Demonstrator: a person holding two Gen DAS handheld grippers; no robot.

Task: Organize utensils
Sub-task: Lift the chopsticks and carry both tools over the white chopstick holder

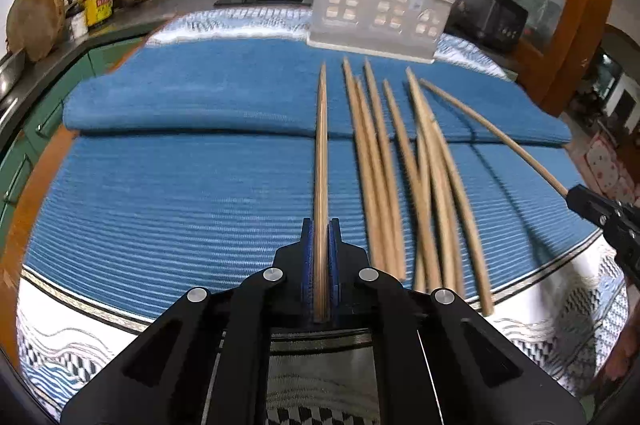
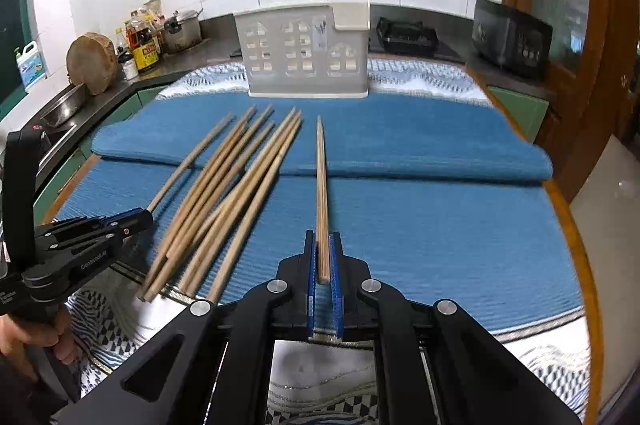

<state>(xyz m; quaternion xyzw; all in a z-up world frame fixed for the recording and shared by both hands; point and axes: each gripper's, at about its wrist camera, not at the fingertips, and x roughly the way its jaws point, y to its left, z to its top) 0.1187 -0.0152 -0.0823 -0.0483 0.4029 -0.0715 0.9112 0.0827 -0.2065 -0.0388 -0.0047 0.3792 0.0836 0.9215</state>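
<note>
My left gripper (image 1: 321, 225) is shut on one wooden chopstick (image 1: 321, 153) that points forward over the blue mat. My right gripper (image 2: 323, 237) is shut on another wooden chopstick (image 2: 321, 185), also pointing forward. Several loose chopsticks (image 1: 400, 177) lie in a pile on the mat, right of my left gripper and left of my right gripper (image 2: 224, 185). The right gripper shows at the right edge of the left wrist view (image 1: 572, 199); the left gripper shows at the left of the right wrist view (image 2: 144, 215). A white utensil holder (image 2: 308, 53) stands at the back of the mat.
A folded blue towel (image 2: 400, 145) lies across the back of the blue mat (image 2: 440, 245). The table's wooden edge (image 2: 576, 237) runs on the right. A counter with bottles (image 2: 140, 41), a pot and a stove lies behind. A black appliance (image 2: 510, 37) sits at back right.
</note>
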